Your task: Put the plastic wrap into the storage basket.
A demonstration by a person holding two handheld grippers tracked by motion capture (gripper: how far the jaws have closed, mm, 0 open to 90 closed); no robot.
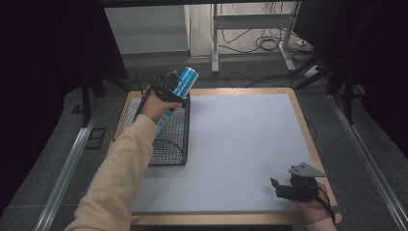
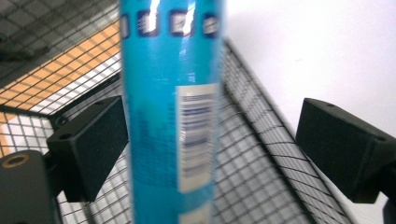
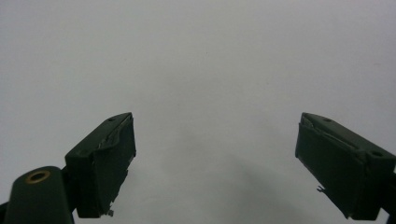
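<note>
A blue can (image 1: 186, 79) with a white label stands tilted above the far end of a black wire basket (image 1: 169, 144) at the table's left. My left gripper (image 1: 169, 90) is open around it. In the left gripper view the can (image 2: 173, 116) runs up between the jaws, close against the left pad (image 2: 91, 149), while the right pad (image 2: 343, 156) stands well clear of it. The basket's mesh (image 2: 266, 168) lies underneath. Near the front right corner, my right gripper (image 1: 276, 187) rests low over the grey mat, open and empty (image 3: 215, 158).
The grey mat (image 1: 240, 134) covers most of the wooden table (image 1: 308, 139). A perforated orange-and-white panel (image 1: 126, 113) lies under the basket's left side. Desk legs and cables are on the floor beyond the far edge.
</note>
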